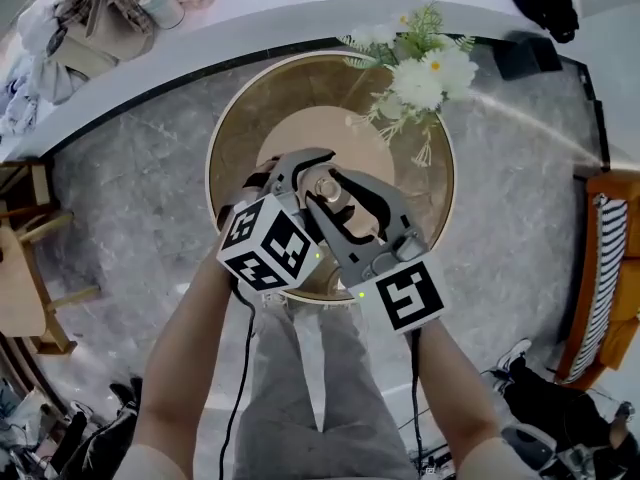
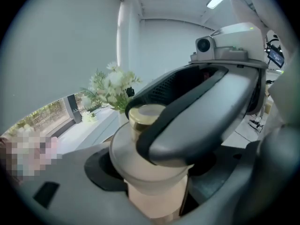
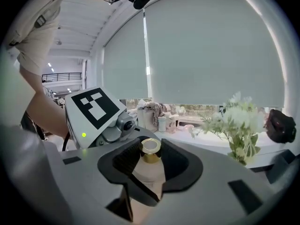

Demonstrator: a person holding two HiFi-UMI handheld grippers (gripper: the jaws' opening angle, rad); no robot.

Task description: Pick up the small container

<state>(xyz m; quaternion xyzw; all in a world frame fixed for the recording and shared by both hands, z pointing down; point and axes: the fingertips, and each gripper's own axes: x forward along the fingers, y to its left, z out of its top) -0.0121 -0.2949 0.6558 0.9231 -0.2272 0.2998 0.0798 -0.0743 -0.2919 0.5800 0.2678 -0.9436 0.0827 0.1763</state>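
The small container point(image 1: 330, 192) is a pale beige bottle with a gold cap, held up in the air above the round table. In the head view both grippers meet round it. My left gripper point(image 1: 305, 173) comes in from the left and my right gripper point(image 1: 345, 208) from the right. In the left gripper view the small container point(image 2: 152, 182) fills the jaws, with the right gripper's finger point(image 2: 201, 121) crossing over it. The right gripper view shows the small container point(image 3: 149, 170) between dark pads point(image 3: 180, 165) that press on its body.
A round wooden table point(image 1: 240, 128) lies below, with a vase of white flowers point(image 1: 425, 68) at its far right. A white curved counter point(image 1: 200, 28) with clutter runs behind it. Wooden furniture point(image 1: 30, 268) stands at the left and a striped seat point(image 1: 605, 268) at the right.
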